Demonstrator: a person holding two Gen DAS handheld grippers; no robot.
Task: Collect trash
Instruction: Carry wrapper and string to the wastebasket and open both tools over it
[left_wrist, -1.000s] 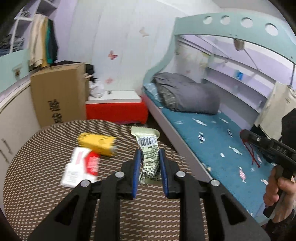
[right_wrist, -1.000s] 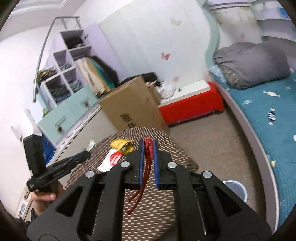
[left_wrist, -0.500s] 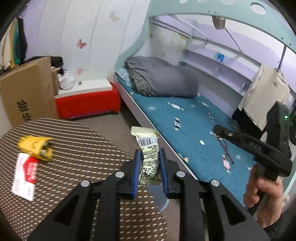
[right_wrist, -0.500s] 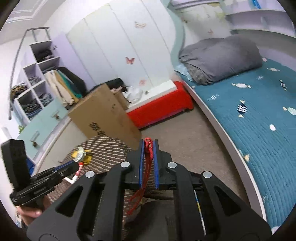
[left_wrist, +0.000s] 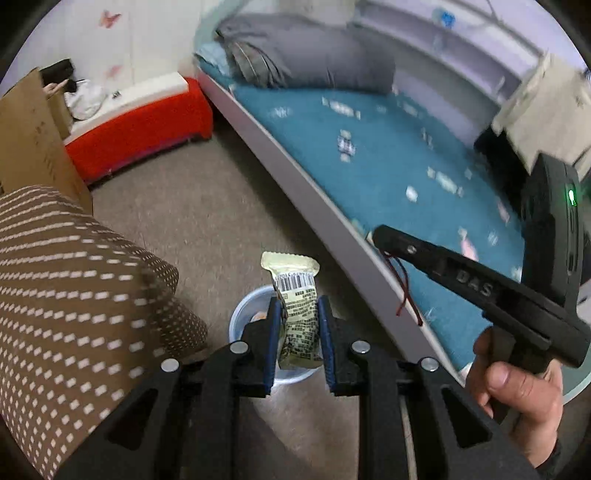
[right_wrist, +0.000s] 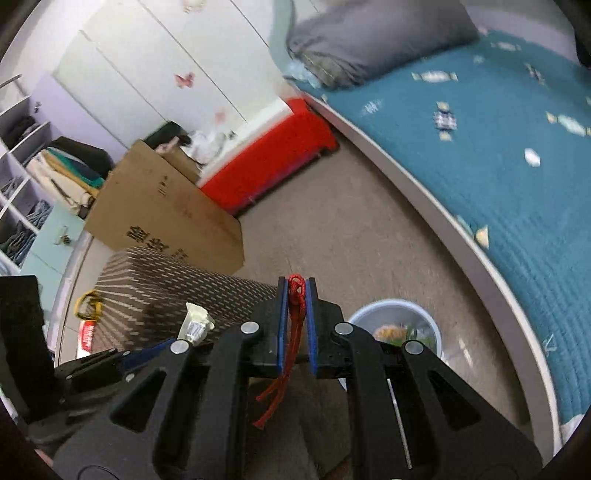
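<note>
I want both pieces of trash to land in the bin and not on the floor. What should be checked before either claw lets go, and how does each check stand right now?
1. Left claw grips the pale green snack wrapper with a barcode: ok.
2. Right claw grips the knotted red string: ok.
3. Wrapper lines up with the round light-blue plastic bin on the floor: ok; the bin shows directly behind it in the left view.
4. String over the bin: not ok; in the right view the bin sits off to the right of the claw.
5. Bin has room: ok; some trash inside, well below the rim.
6. Height above the bin: cannot tell.
</note>
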